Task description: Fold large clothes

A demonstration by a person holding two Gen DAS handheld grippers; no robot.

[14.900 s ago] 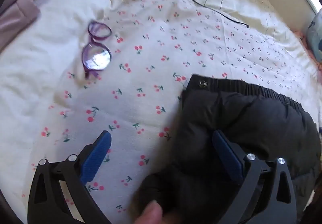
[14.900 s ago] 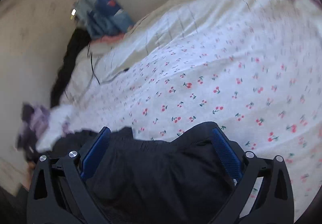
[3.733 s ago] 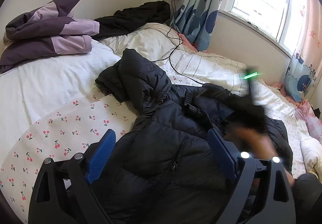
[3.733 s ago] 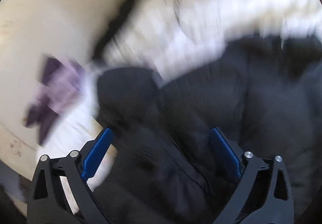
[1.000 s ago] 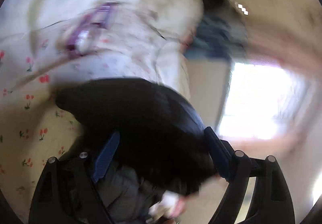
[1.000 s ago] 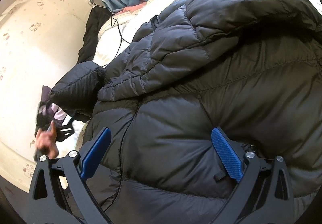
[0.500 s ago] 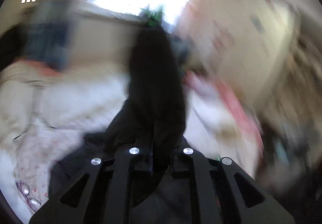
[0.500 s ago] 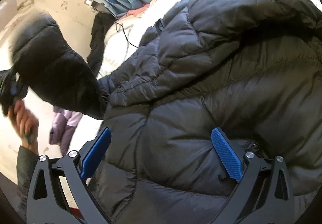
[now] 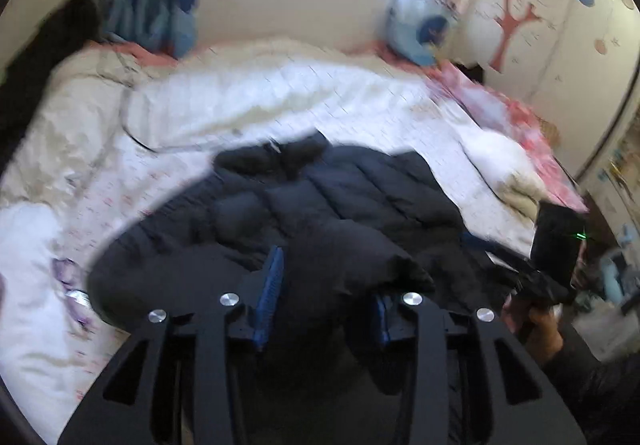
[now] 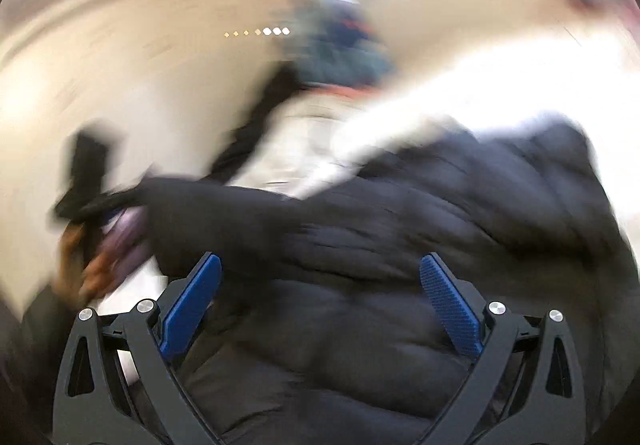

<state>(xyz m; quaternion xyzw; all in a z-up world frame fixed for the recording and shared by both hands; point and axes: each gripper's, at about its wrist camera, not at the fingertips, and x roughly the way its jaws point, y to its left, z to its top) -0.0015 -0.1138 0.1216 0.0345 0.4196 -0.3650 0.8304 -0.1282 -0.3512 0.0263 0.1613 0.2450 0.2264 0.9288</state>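
A large black puffer jacket [image 9: 340, 201] lies spread on the bed. My left gripper [image 9: 326, 285] is partly closed around a bulging fold of the jacket's sleeve [image 9: 352, 253], which fills the space between the blue pads. In the right wrist view, blurred by motion, my right gripper [image 10: 320, 285] is open and empty just above the jacket's quilted body [image 10: 440, 213]. The sleeve [image 10: 208, 213] stretches left toward the other gripper [image 10: 86, 181]. The right gripper also shows at the right of the left wrist view [image 9: 556, 245].
The bed has a white cherry-print sheet [image 9: 132, 185] and a cream quilt [image 9: 280, 85] behind. A pink blanket [image 9: 516, 113] lies at the right. Purple glasses [image 9: 72, 289] rest on the sheet left of the jacket. Wall and window stand behind the bed.
My left gripper closed on the sleeve, lifted it up, and now has swung back over the jacket with its jaws wider. My right gripper has moved fast, blurring its view.
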